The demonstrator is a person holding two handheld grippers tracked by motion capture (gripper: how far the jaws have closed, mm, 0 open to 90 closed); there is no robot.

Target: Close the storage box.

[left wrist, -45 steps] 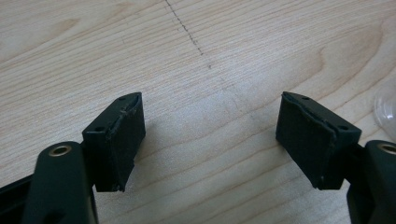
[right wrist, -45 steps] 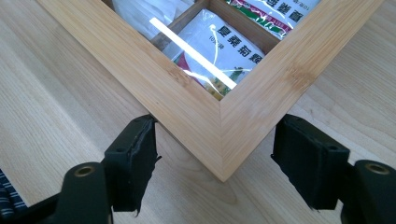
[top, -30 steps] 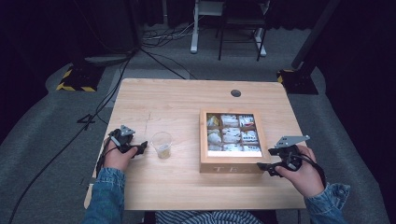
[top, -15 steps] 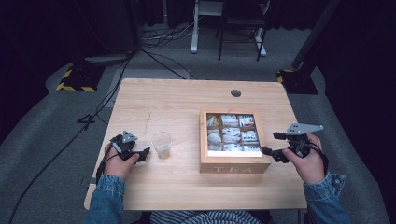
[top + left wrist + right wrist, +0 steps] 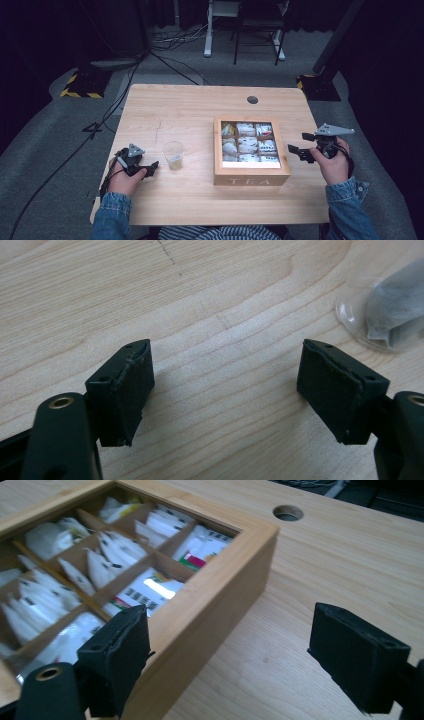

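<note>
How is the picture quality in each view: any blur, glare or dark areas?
High view: table evenly lit, surrounding floor dark, picture soft. Left gripper view: wood grain sharp, the cup at the edge slightly blurred. Right gripper view: tea box sharp near its rim, softer at far left; a bright glare spot on one packet.

A wooden tea box (image 5: 251,178) sits on the surface, its lid shut, with white tea packets (image 5: 246,145) visible in a grid of compartments. A clear plastic cup (image 5: 173,155) stands upright well left of it, a tea bag (image 5: 395,305) lying inside.
</note>
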